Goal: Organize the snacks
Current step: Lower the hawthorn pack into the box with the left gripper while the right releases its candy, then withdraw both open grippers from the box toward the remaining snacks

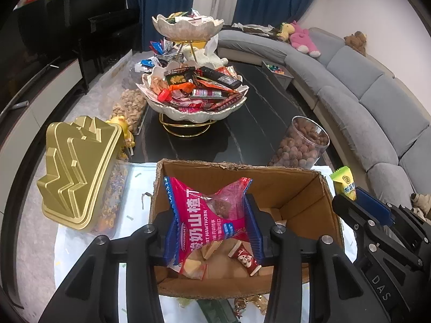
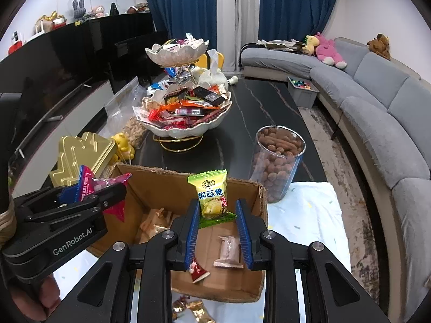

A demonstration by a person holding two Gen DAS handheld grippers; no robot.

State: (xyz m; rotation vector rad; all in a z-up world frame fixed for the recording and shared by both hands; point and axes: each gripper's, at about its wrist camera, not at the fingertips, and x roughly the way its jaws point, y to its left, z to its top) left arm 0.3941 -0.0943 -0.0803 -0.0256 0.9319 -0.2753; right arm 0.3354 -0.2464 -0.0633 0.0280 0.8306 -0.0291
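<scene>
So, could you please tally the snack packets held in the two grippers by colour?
Pink packet, in the left gripper: 1
Green packet, in the right gripper: 1
Total: 2

A long grey curved fabric sofa [image 2: 377, 113] dominates; a pink plush toy [image 2: 328, 49] lies on it, blue curtains [image 2: 291, 5] hang behind it.
</scene>
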